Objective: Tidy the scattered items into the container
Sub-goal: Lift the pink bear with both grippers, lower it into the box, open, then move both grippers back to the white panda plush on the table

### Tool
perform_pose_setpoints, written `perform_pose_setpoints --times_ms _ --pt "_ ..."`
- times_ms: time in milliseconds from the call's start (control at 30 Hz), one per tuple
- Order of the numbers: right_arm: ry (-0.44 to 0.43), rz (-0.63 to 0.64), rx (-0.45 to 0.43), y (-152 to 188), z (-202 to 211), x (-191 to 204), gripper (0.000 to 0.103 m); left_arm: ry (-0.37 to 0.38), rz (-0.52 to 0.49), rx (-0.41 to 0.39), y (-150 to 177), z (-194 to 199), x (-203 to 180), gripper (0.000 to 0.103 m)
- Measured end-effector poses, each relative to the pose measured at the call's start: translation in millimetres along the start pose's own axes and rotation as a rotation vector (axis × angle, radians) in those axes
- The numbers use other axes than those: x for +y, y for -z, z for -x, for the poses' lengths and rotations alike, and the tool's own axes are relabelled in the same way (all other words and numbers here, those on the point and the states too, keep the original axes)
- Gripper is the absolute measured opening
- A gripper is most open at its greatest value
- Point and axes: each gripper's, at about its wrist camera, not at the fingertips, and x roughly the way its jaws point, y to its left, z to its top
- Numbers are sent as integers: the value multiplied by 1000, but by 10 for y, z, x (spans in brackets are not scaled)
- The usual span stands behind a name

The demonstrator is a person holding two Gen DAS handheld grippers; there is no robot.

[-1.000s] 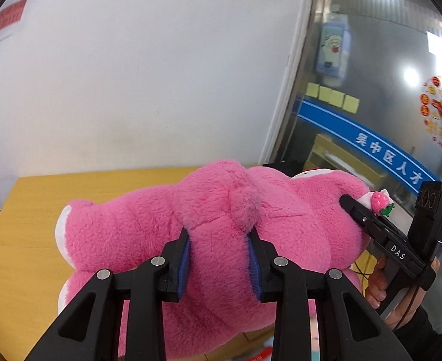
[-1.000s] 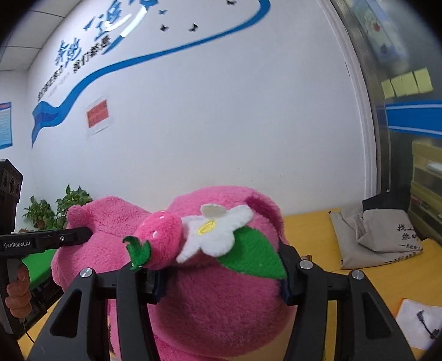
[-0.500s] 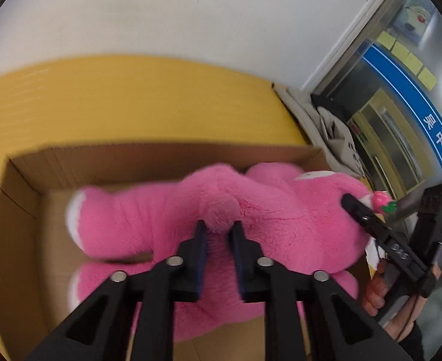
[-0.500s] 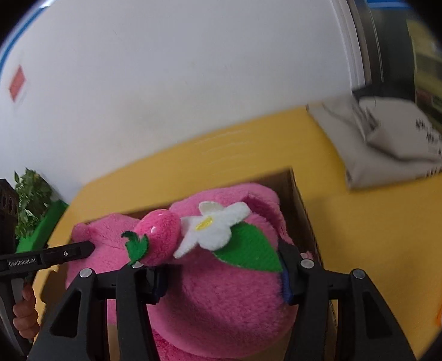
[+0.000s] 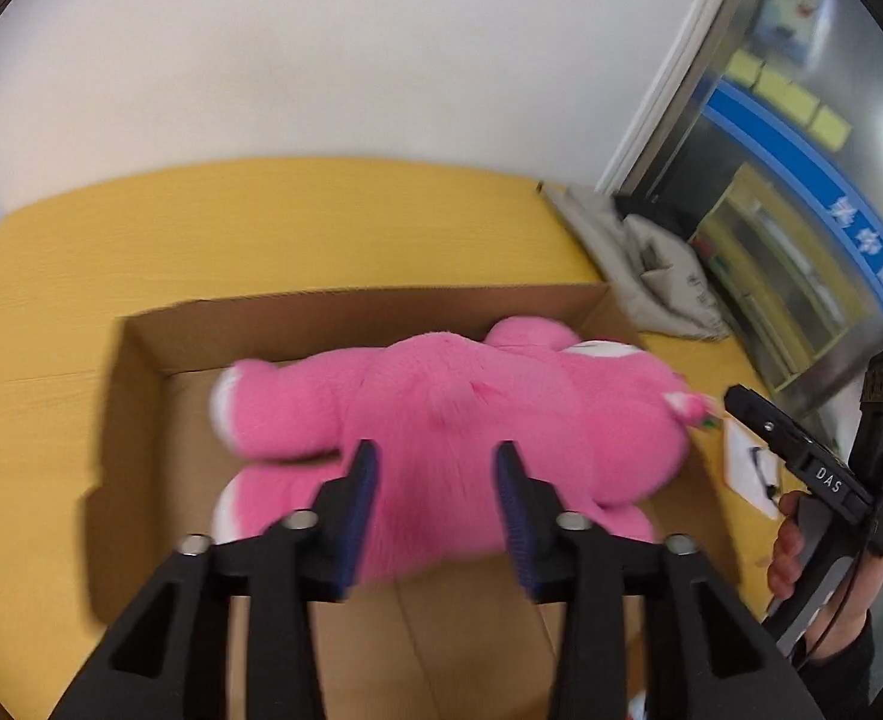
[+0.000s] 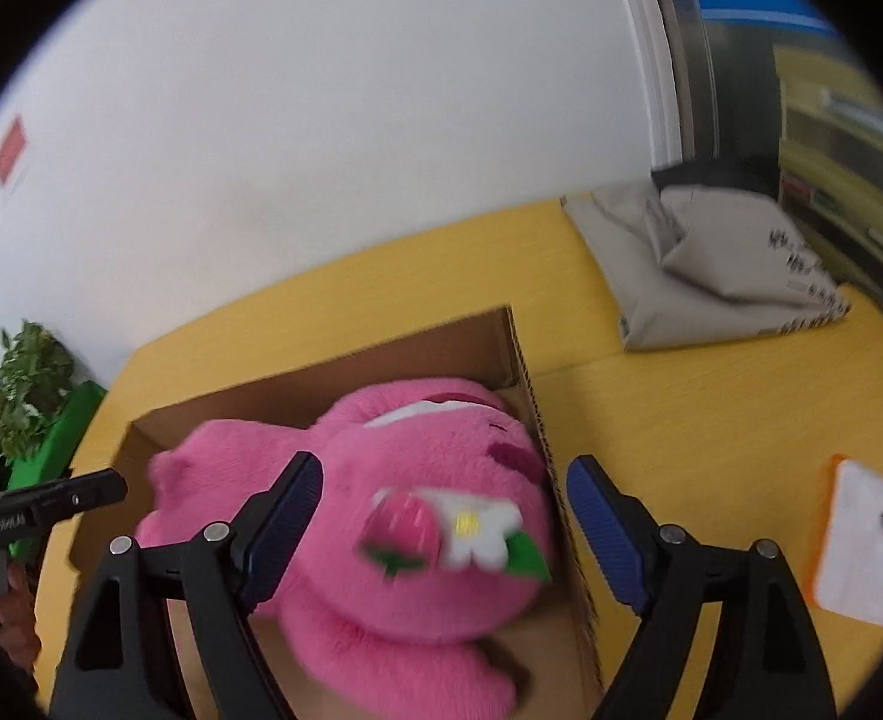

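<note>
Plant: a green potted plant (image 6: 27, 384) stands at the far left edge of the yellow table (image 5: 261, 222), beside the white wall.
Left gripper (image 5: 435, 474): jaws spread wide, gripping nothing; the pink fur shows between the blue pads (image 5: 360, 498) but neither pad presses it.
Box: an open cardboard box (image 5: 345, 315) sits mid-table with its walls standing up.
Plush toy: the pink bear (image 5: 453, 396) lies on its side within the box, feet to the left, head with its strawberry and flower trim (image 6: 453, 531) to the right, blurred as if dropping.
Right gripper (image 6: 444, 498): jaws likewise parted and empty, poised above the bear's head.
Grey bag: a folded cloth bag (image 6: 717, 264) rests near the window, well apart from the box.
Risk: the bear looks nearly as long as the box, so its head may catch on the right wall (image 6: 531, 396) and perch there rather than settle; a withdrawing finger could also snag the fur and drag it out.
</note>
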Motion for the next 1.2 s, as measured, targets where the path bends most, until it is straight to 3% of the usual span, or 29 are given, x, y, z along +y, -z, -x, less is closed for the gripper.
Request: perform_pose_setpoints --times_ms 67,100,200,333,567,833,1000,1200 --pt "-44 -20 -22 112 407 -20 92 -26 -12 -61 234 431 -37 93" --pt "-64 -29 -24 202 577 -12 101 -41 -15 -84 378 631 -56 96" --pt "-113 -6 -8 565 1009 132 103 -109 10 -115 842 1107 -104 96" --pt "-98 71 -17 1099 1476 429 103 -197 38 -197 1498 1550 -269 103" --pt "-50 202 -76 1797 2122 836 103 -186 129 -231 2357 1839 -321 103" --pt "-32 249 -90 2267 2479 965 103 -161 112 -252 2822 1926 -525 103" --pt "-25 248 -74 2466 2523 961 103 -141 40 -239 2940 1902 -753 103" --pt "-16 257 -78 2526 2584 987 103 -128 21 -222 3012 1865 -846 103"
